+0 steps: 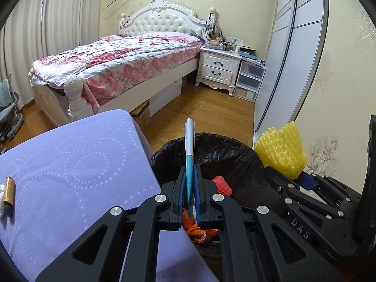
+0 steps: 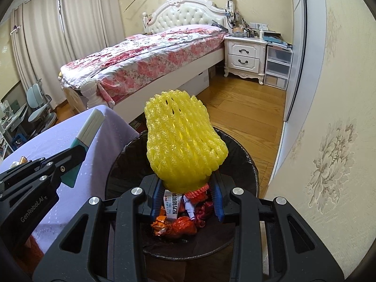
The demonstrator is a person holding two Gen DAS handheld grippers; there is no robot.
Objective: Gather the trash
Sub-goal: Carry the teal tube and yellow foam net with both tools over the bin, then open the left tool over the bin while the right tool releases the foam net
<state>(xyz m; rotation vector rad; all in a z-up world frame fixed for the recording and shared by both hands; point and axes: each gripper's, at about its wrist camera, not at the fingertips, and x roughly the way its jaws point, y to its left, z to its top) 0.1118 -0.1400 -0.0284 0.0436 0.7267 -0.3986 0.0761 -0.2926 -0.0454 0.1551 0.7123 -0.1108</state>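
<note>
My left gripper (image 1: 189, 171) is shut on a white and teal pen (image 1: 189, 145), which sticks up past the fingertips over the near rim of a bin lined with a black bag (image 1: 225, 150). The right gripper (image 2: 185, 181) is shut on a yellow foam fruit net (image 2: 183, 141) and holds it above the same bin (image 2: 244, 162). Orange and red wrappers (image 2: 174, 228) and a printed white strip lie inside the bin. In the right wrist view the left gripper (image 2: 70, 155) with the pen (image 2: 90, 127) sits to the left, over the purple cloth.
A purple cloth-covered surface (image 1: 70, 164) stands left of the bin, with a small brown battery-like item (image 1: 9, 190) near its left edge. Beyond are a floral bed (image 1: 122, 56), a white nightstand (image 1: 218, 68), plastic drawers (image 1: 249, 80), a wardrobe door (image 1: 289, 54) and wood floor.
</note>
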